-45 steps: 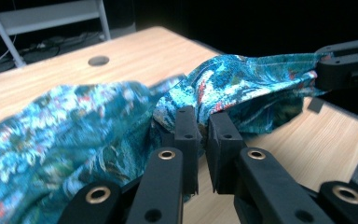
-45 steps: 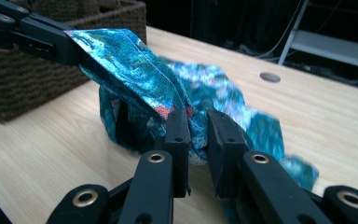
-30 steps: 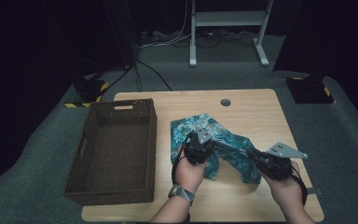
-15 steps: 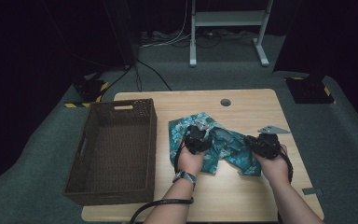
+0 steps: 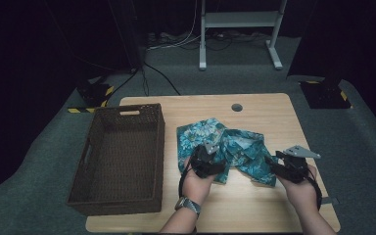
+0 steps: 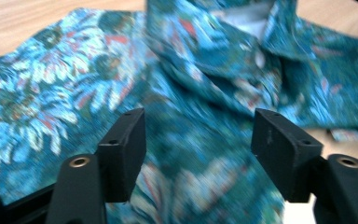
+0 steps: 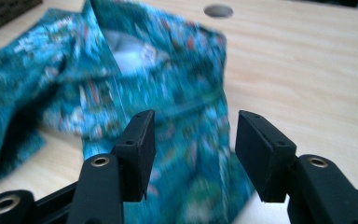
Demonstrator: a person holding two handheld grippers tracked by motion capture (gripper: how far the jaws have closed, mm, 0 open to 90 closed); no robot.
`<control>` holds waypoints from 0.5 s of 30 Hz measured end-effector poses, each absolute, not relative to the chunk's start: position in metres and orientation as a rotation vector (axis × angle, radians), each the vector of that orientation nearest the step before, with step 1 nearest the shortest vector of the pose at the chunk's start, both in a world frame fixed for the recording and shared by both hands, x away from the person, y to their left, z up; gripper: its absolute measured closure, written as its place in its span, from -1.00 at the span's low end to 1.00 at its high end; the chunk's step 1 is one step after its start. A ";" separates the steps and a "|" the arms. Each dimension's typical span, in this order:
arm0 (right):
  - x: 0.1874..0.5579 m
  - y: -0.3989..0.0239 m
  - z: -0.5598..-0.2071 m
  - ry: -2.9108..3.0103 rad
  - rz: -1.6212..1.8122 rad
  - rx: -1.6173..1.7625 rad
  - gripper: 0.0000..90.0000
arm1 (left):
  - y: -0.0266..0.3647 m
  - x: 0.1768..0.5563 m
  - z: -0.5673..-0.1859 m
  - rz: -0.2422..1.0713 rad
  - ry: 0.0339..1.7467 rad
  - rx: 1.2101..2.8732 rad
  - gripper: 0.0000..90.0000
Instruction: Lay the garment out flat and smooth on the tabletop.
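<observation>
Both grippers, left gripper (image 5: 214,164) and right gripper (image 5: 280,168), have just been opening over the soft, light shirt (image 5: 235,147); best pinched at its near edges.

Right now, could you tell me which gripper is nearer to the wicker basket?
Left. The left gripper is over the shirt beside the basket; the right gripper is at the shirt's far edge.

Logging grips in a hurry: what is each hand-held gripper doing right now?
Left hand-held gripper: open, jaws just opening, over the floral shirt, not gripping.
Right hand-held gripper: open, jaws just opening, shirt below, nothing held.
</observation>
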State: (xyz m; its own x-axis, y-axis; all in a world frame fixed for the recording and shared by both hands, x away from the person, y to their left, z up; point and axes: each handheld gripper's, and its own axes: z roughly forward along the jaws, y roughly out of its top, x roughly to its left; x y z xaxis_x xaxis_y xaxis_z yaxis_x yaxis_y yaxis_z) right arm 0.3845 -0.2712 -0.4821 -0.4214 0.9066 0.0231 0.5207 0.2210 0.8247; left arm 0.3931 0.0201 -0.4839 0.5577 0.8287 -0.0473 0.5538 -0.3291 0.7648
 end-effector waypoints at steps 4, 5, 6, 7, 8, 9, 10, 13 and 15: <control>0.379 -0.282 -0.494 2.024 1.060 1.375 0.03 | 0.011 0.388 -0.494 0.488 1.132 2.037 -0.36; 0.380 -0.284 -0.496 2.015 1.061 1.403 0.00 | 0.008 0.388 -0.497 0.479 1.136 2.042 -0.39; 0.381 -0.286 -0.499 2.002 1.066 1.432 -0.02 | 0.006 0.389 -0.499 0.478 1.138 2.048 -0.40; 0.383 -0.287 -0.500 1.998 1.070 1.441 -0.02 | 0.003 0.390 -0.501 0.481 1.137 2.058 -0.40; 0.385 -0.287 -0.501 1.999 1.073 1.451 -0.02 | 0.002 0.392 -0.503 0.485 1.143 2.064 -0.40; 0.387 -0.286 -0.503 2.001 1.074 1.463 -0.02 | 0.001 0.393 -0.505 0.481 1.147 2.072 -0.38; 0.389 -0.285 -0.504 2.005 1.074 1.470 -0.02 | 0.000 0.395 -0.506 0.484 1.153 2.079 -0.35; 0.397 -0.281 -0.510 2.017 1.060 1.485 0.01 | 0.003 0.399 -0.509 0.493 1.174 2.092 -0.20; 0.403 -0.279 -0.513 2.029 1.061 1.496 0.06 | 0.007 0.402 -0.509 0.484 1.192 2.100 0.04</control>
